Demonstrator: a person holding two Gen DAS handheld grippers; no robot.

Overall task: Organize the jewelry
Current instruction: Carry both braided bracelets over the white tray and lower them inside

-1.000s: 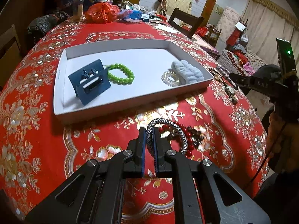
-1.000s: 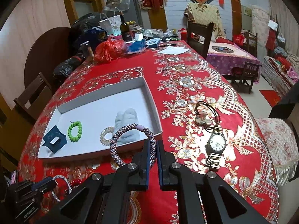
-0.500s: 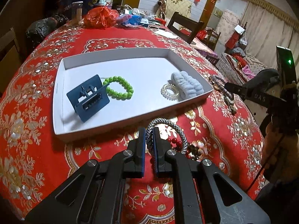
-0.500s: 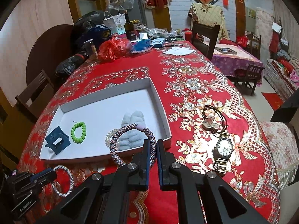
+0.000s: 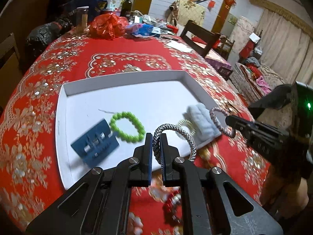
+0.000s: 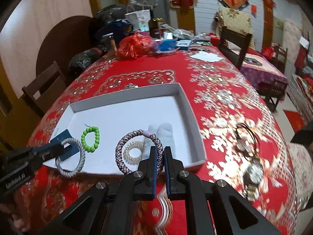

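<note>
left gripper clamped on a grey braided bracelet, fingers level and pointing forward. right gripper pinched on a pink-and-blue braided bracelet, reaching in from the right, fingers nearly level.

"GenRobot.AI", seemingly, on left gripper

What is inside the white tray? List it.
White tray holds a blue hair clip, green bead bracelet, clear coil hair tie and pale fluffy scrunchie. The held bracelets partly cover clip and coil.
</note>
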